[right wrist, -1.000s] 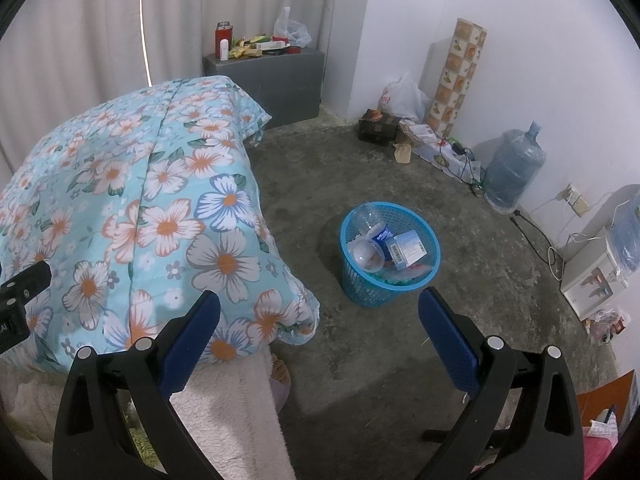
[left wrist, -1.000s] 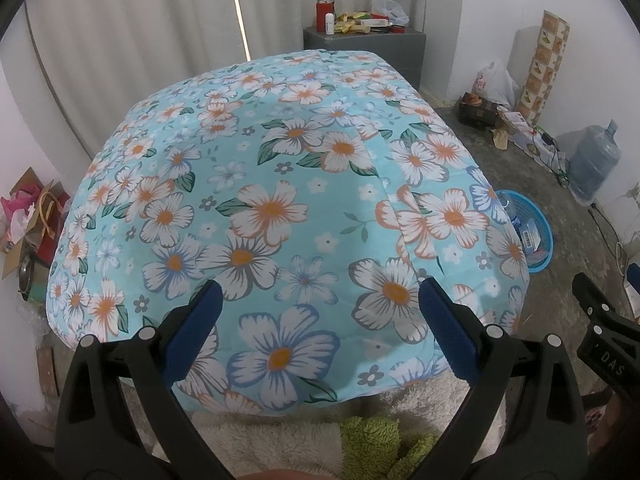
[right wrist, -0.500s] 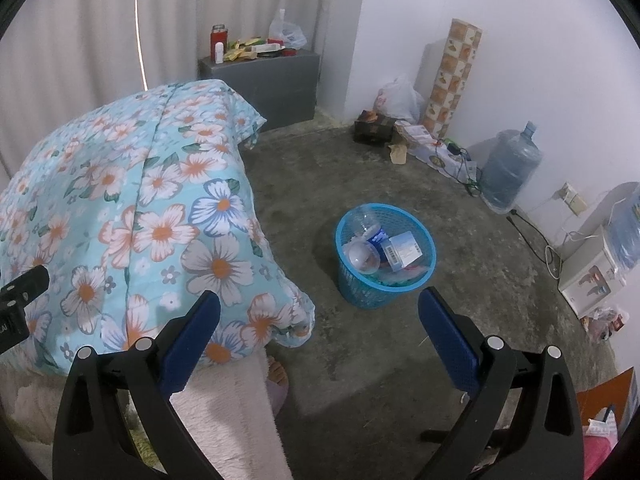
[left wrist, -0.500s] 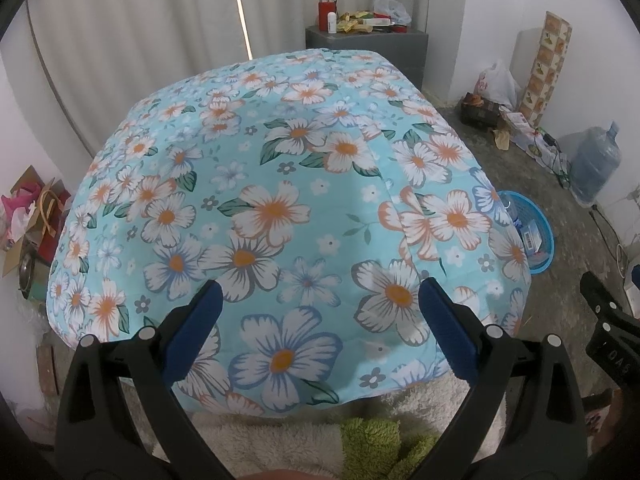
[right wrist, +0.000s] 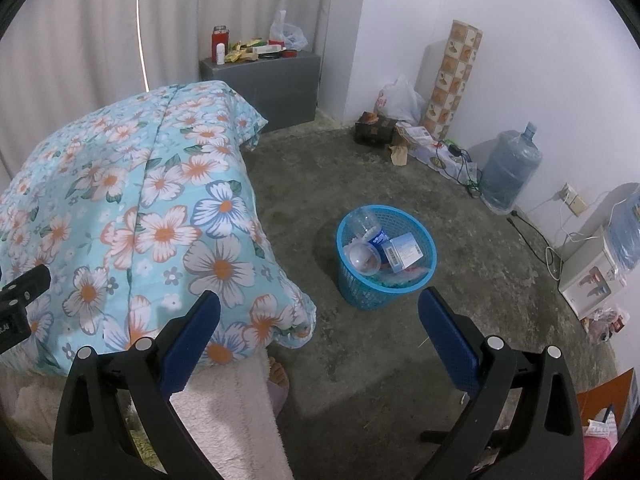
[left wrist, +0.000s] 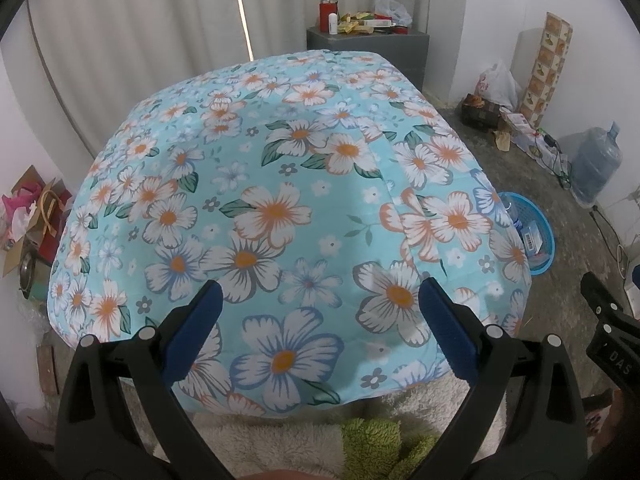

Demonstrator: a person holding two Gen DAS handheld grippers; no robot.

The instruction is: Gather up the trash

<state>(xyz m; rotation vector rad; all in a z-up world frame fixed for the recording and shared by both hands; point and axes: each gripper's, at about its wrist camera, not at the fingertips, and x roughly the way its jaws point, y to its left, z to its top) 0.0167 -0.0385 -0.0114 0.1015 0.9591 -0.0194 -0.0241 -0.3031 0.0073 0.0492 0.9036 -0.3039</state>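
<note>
Concrete floor (right wrist: 360,360) with blue trash basket (right wrist: 386,280) beside floral bed (left wrist: 280,200); left claw (left wrist: 320,332) and right claw (right wrist: 320,336) both spread, empty.

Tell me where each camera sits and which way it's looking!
Left wrist: sits on the left gripper, facing the flowery bedspread; its open blue jaws show, plus the right gripper's black edge.
Right wrist: sits on the right gripper, facing the floor and the blue trash basket; its open jaws and a bare foot show.
Both views share the bedspread, basket, grey cabinet and water jug.
</note>
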